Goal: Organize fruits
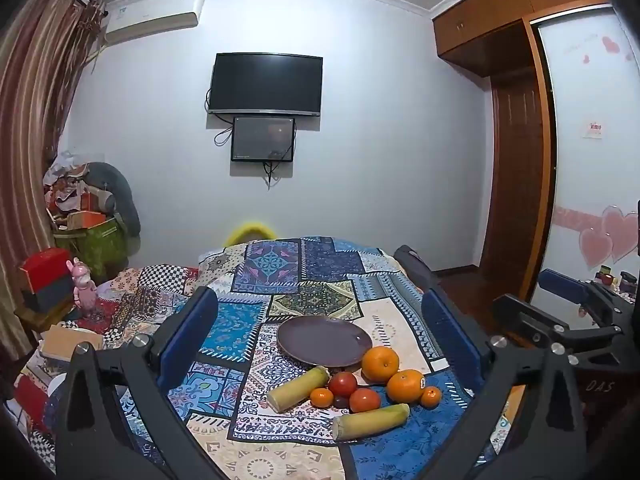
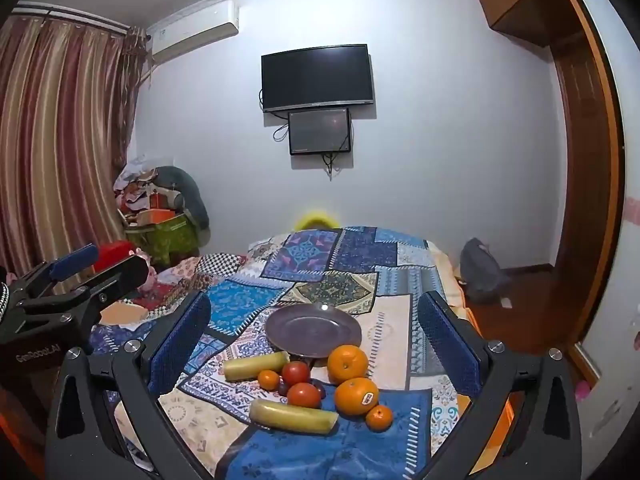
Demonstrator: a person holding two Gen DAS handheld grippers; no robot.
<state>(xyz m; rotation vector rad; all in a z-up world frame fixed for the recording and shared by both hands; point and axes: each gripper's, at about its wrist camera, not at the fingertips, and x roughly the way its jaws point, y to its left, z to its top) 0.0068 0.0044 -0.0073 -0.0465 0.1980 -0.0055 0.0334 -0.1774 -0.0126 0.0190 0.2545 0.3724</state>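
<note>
Both grippers sit closest to the lens, blue-padded fingers spread wide with nothing between them: the left gripper (image 1: pixel 320 320) and the right gripper (image 2: pixel 316 324) hang above the near end of the bed, side by side, each one poking into the edge of the other's view.

Fruit is bunched up on the patchwork quilt (image 1: pixel 248 320), right in front of a dark purple plate (image 1: pixel 324 340) that has nothing on it. Closest to the plate's rim is a big orange (image 1: pixel 380 364), with a second orange wearing a sticker (image 1: pixel 405 386) touching it on the near side. Two tomatoes (image 1: pixel 343 383) sit in the middle of the bunch, a dark plum (image 1: pixel 341 401) tucked between them. One small tangerine (image 1: pixel 321 397) is at the left of the pile, another tangerine (image 1: pixel 430 396) at the right, beside the stickered orange. A yellow-green sugarcane piece (image 1: pixel 298 388) lies angled at the left, its far end near the plate, and a second sugarcane piece (image 1: pixel 370 422) lies across the front.

Further out, on the far wall, a TV (image 1: pixel 266 84) with a smaller screen (image 1: pixel 263 139) under it, an air conditioner (image 1: pixel 152 16) up top, striped curtains (image 2: pixel 60 140) on the left, a wooden wardrobe (image 1: pixel 516 160) on the right.
</note>
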